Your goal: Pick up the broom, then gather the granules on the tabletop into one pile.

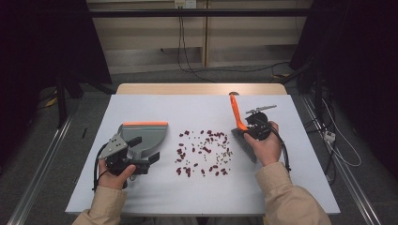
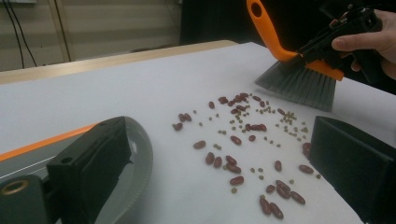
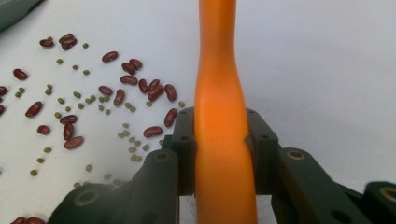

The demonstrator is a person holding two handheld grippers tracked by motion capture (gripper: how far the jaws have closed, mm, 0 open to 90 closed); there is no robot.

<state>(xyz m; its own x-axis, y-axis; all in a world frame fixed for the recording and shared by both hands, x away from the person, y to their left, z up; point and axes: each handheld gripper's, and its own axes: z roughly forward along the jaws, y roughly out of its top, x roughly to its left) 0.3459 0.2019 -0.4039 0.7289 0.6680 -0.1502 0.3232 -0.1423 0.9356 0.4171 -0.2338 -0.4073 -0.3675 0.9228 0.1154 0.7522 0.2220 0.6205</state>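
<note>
My brush (image 1: 238,123) has a smooth, glossy orange plastic handle and grey bristles. My dustpan (image 1: 142,136) looks like matt grey plastic. The red beans (image 3: 153,91) shine on the matt white table (image 1: 187,192).

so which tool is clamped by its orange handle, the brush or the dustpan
The brush: the right gripper is shut on its orange handle, bristles at the right edge of the beans. The dustpan lies left of them at the left gripper.

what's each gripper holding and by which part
The right gripper is shut on the brush, clamping its orange handle. The left gripper holds the dustpan at its near end.
</note>
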